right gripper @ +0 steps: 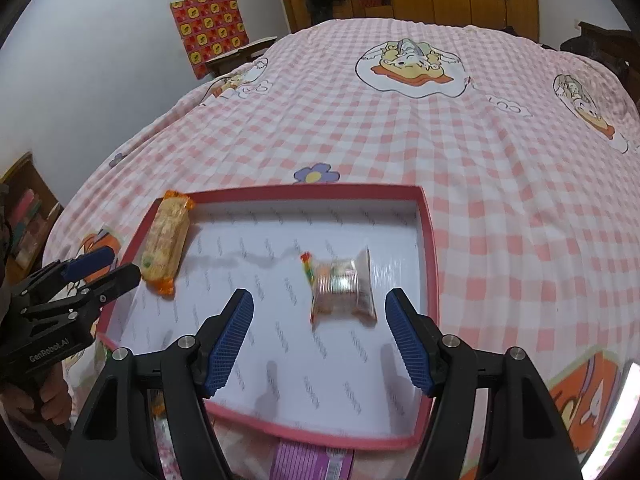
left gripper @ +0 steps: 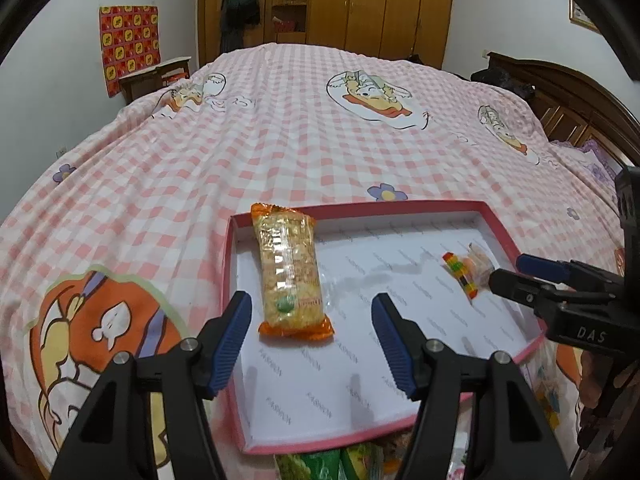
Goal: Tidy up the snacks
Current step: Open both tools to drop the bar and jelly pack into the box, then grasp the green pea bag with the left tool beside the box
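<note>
A shallow pink-rimmed box with a white floor lies on the bed. An orange-ended cracker pack rests at its left side, its far end on the rim. A small clear candy packet with a striped edge lies at the box's right part. My left gripper is open just short of the cracker pack, holding nothing. My right gripper is open just behind the candy packet, nothing between its fingers. Each gripper shows in the other's view: right gripper, left gripper.
The bed carries a pink checked cover with cartoon prints. More snack packs poke out under the box's near edge: green ones, a purple one. A wooden headboard is at the right, wardrobes behind.
</note>
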